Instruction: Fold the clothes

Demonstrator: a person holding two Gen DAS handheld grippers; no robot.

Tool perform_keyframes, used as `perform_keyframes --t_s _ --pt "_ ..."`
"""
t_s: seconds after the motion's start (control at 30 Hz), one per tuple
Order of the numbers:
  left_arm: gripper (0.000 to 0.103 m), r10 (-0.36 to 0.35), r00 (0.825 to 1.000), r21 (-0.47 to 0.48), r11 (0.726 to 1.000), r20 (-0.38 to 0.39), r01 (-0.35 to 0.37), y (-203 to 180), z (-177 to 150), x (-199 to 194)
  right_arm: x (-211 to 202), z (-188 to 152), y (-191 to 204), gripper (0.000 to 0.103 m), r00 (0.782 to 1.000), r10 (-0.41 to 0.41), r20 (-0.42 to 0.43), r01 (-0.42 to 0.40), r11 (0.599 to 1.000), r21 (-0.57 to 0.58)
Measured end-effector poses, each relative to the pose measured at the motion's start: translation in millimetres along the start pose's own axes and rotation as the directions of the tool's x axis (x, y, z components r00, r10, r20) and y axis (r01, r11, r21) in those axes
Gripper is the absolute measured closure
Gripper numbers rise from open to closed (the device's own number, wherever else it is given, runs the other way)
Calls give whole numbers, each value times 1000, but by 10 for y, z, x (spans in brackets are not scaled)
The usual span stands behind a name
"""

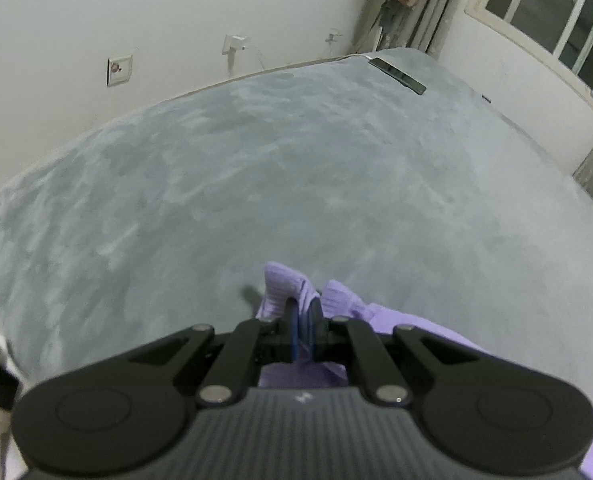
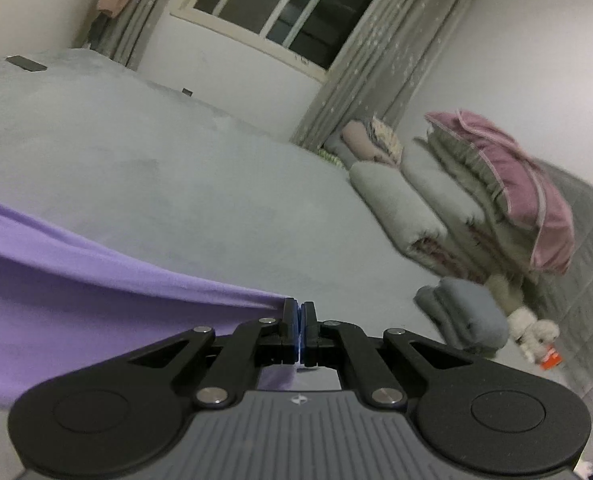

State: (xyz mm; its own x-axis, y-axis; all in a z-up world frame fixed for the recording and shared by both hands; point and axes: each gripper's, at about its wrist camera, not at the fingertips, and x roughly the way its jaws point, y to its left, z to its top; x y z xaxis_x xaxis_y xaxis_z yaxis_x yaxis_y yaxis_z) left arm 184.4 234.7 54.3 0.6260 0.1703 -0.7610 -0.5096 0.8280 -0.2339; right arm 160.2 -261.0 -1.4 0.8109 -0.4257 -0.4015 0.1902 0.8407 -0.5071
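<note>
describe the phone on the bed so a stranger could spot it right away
Start at the big grey bed and follow it to the far corner near the window. The phone lies flat there: a thin dark slab, the only hard, shiny thing on the cover.

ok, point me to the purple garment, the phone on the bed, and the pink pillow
purple garment [image 2: 96, 280], right wrist view, on the stretched fabric left of the gripper.
phone [image 1: 397, 76], left wrist view, middle of its dark face.
pink pillow [image 2: 512, 184], right wrist view, its top face.
</note>
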Motion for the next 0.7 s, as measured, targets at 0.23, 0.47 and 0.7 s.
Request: perform_keyframes --t_s 0.23,0.47,0.7 --pt "99 34 999 12 999 -20 -34 -120 80 248 369 88 19 103 997 19 -70 -18 1000 21" --pt "94 62 997 102 993 41 -66 -395 75 384 654 128 130 103 993 8 -118 -10 1000 -19" --pt "69 75 993 110 990 92 -85 -296 161 379 840 114 219 103 993 18 -121 -22 999 -33"
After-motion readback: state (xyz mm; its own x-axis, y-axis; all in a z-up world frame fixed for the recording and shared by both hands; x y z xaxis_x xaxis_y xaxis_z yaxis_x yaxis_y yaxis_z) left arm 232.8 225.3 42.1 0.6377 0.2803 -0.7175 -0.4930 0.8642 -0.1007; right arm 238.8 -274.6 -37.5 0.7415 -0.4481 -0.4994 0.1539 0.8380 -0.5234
